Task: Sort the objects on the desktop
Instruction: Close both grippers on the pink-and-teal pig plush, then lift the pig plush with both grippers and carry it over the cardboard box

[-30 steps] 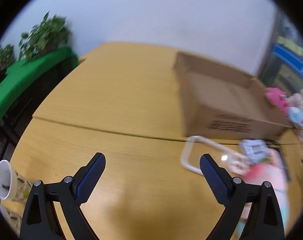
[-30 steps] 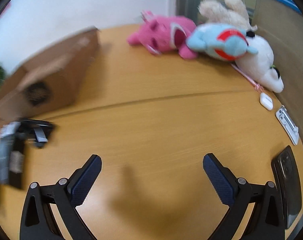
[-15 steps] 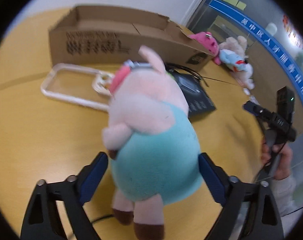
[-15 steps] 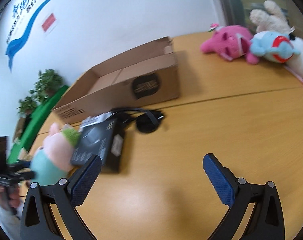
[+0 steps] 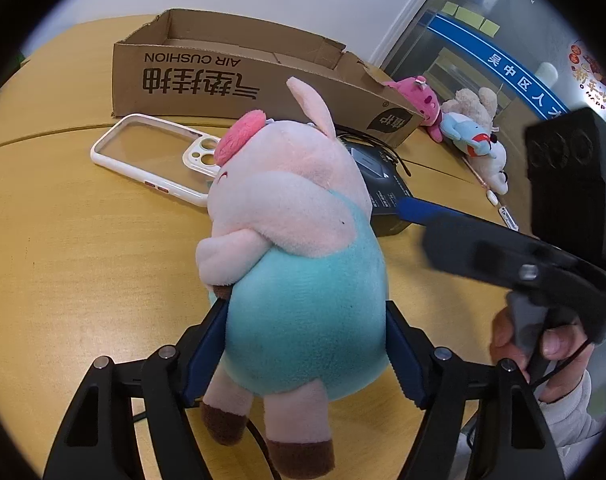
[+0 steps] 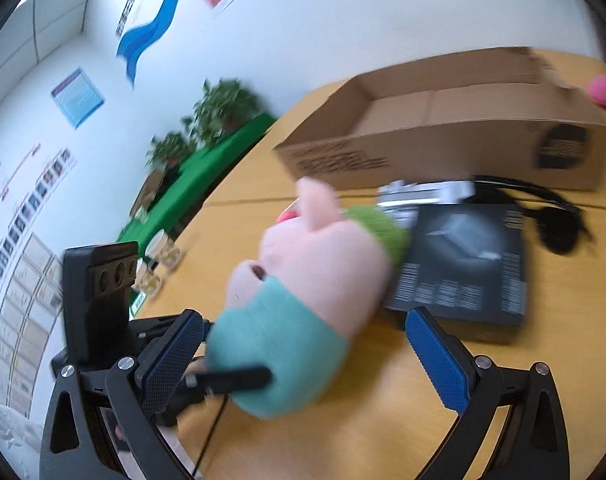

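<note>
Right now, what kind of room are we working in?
Probably an office or meeting room: a large curved wooden table, white walls with blue signage and posted notices, and potted green plants on a green ledge.

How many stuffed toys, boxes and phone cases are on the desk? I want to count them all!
Stuffed toys: 4: pig, pink plush, blue plush, cream plush.
Boxes: 2: cardboard box, black box.
Phone cases: 1: clear case.
Total: 7.
</note>
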Action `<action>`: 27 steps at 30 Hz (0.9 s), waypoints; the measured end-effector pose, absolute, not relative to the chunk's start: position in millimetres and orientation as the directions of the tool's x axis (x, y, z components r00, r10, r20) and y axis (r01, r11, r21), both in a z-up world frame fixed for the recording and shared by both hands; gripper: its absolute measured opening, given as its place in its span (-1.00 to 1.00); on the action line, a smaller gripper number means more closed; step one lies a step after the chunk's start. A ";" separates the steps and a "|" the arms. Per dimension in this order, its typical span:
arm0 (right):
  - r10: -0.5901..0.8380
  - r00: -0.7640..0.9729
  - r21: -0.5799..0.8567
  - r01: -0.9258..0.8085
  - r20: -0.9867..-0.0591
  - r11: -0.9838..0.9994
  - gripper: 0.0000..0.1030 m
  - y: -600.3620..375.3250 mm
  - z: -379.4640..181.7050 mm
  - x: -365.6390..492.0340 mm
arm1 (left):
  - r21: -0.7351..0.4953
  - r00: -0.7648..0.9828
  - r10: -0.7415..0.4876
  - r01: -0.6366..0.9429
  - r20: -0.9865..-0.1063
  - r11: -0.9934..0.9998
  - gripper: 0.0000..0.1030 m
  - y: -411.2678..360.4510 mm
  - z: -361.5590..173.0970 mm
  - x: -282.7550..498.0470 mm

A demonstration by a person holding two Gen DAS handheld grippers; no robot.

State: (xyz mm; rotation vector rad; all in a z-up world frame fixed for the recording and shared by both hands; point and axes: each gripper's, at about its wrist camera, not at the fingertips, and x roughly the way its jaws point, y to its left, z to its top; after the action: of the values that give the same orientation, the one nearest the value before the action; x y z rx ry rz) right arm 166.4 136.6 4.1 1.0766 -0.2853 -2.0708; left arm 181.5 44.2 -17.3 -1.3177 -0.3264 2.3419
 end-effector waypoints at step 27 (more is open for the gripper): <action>-0.617 -0.632 0.155 0.629 -0.469 -0.762 0.70 122.0 194.0 101.3 | -0.295 -0.735 0.577 -0.497 -0.356 -0.816 0.21 54.8 187.2 85.3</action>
State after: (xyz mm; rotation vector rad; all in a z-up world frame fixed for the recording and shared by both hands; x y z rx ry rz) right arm 101.3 122.0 194.0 0.6623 0.0300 -2.3455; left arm 85.3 54.8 187.2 -0.5879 -0.2415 2.4740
